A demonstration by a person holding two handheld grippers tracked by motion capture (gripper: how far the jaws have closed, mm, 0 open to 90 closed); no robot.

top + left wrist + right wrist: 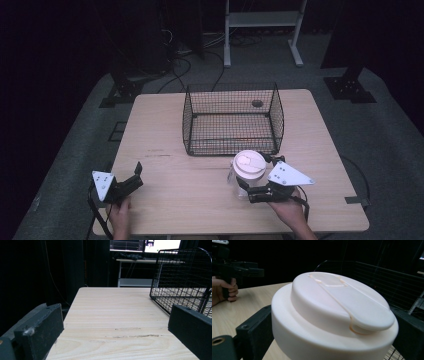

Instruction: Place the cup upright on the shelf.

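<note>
Looking down from the high view, you have the wooden table (pixel 165 200) filling the middle of the frame, and the black wire basket (pixel 232 120) standing just above centre, its open top facing up. That basket lies directly up-frame from the jar (pixel 246 175), with only a narrow strip of bare wood between the jar's lid and the basket's near wall, so the move ahead, as I judge it, is a short lift and carry straight away from you over that wall.

Your right gripper (pixel 255 180), lower right of centre, is the one to use: its jaws stand on either side of the jar, just under the white lid (pixel 337 310), closed against it in the right gripper view. The jar stands upright, its long axis vertical, so keep it plumb as it rises.

Your left gripper (pixel 131 181) sits in the lower left, well apart from the jar, jaws spread wide and holding nothing; in its own view the basket (pixel 182 280) shows at upper right.
</note>
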